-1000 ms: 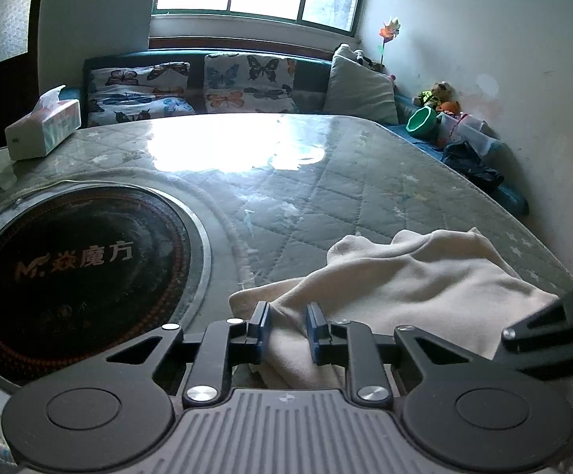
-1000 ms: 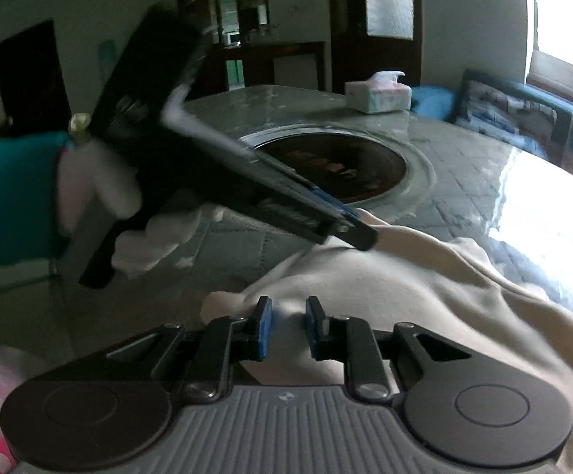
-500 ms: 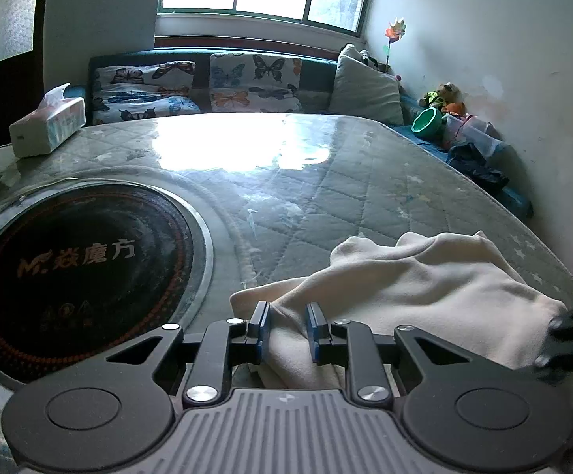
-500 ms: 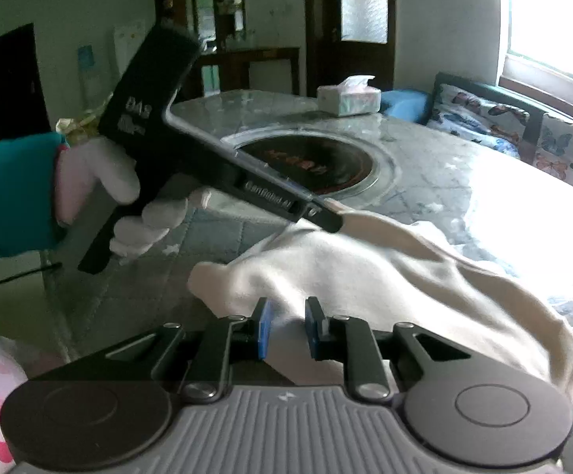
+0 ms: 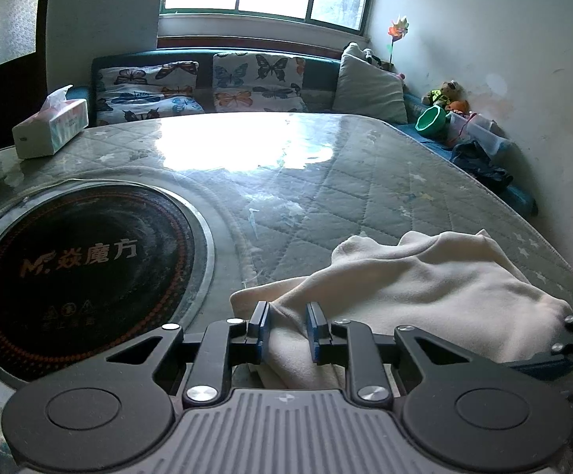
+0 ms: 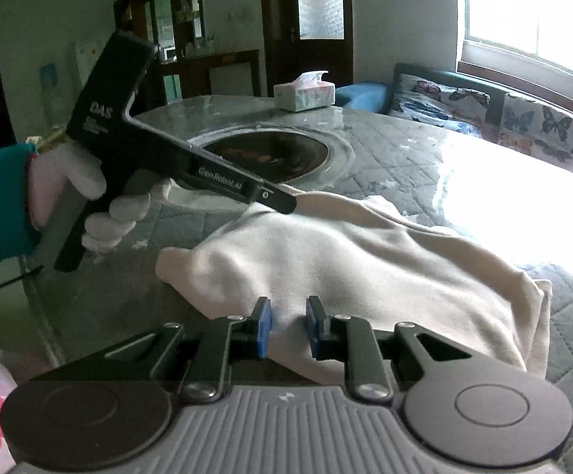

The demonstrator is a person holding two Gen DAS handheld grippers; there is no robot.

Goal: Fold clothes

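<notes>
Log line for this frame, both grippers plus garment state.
left gripper: shut on cream garment | right gripper: shut on cream garment | garment: bunched on quilted table

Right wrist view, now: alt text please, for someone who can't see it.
The right gripper pinches the near edge of a cream garment lying crumpled on a quilted table, while the left gripper, held by a white-gloved hand, grips its far edge. A tissue box sits beyond.

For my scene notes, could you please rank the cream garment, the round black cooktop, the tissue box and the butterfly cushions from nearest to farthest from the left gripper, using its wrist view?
From the left gripper:
1. Cream garment, between its fingers.
2. Round black cooktop, left, set into the table.
3. Tissue box, far left table edge.
4. Butterfly cushions, beyond the table, under the window.
</notes>
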